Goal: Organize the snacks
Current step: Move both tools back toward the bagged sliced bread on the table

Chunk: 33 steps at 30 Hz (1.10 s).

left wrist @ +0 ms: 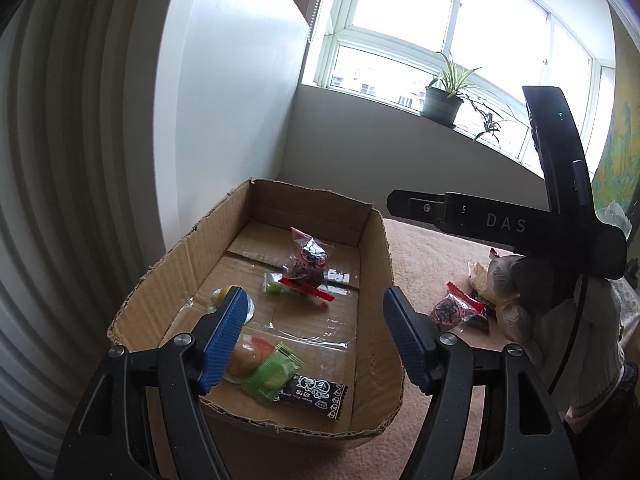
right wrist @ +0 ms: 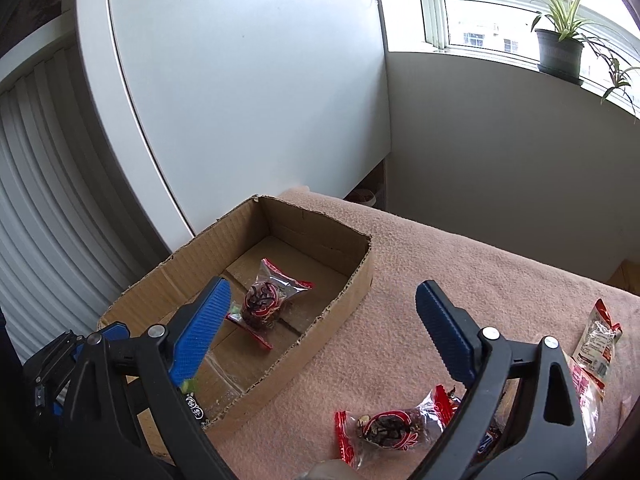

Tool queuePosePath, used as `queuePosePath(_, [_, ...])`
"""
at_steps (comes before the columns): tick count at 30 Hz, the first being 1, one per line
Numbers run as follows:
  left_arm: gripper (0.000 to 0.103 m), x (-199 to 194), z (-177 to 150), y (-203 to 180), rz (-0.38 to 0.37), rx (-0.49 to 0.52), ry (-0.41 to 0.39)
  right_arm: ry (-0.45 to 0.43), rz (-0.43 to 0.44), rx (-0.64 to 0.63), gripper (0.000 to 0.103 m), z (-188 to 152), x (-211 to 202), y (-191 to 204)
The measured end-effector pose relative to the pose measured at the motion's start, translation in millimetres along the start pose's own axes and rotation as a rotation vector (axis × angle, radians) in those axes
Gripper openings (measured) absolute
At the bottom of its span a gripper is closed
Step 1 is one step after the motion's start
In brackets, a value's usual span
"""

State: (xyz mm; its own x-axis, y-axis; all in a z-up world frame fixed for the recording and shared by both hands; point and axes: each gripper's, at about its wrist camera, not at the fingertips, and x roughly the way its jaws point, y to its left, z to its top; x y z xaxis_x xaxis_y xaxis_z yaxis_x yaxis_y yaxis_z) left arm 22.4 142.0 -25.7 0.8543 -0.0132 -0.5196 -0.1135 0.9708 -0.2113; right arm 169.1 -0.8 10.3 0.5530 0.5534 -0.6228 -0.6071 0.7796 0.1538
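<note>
open left claw (left wrist: 314, 312) above cardboard box (left wrist: 376, 280), wrapped snacks (left wrist: 308, 268) inside, none gripped

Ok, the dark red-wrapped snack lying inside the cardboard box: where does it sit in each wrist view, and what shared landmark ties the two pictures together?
Left wrist: the dark red-wrapped snack lies mid-box, towards the far end, above and between the open blue pads.
Right wrist: the same snack lies left of centre, just right of the left blue pad.
Shared landmark: the potted plant on the windowsill, upper right in both views.
</note>
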Motion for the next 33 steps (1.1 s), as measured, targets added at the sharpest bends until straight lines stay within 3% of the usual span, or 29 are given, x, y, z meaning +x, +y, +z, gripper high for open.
queuePosePath(18, [0.070, 22.8, 4.6, -88.7, -0.117, 0.079, 0.024, -0.031, -0.118, 0.266, 0.096, -55.0, -79.4, -142.5])
queuePosePath(26, [0.070, 62.0, 8.2, -134.4, -0.233, 0.122, 0.119, -0.016, -0.114, 0.399, 0.096, -83.2, -98.1, -198.5])
queuePosePath(33, [0.070, 98.7, 9.5, -159.0, -0.344, 0.086, 0.223, 0.012, -0.030, 0.507, 0.096, -103.0, -97.7, -225.7])
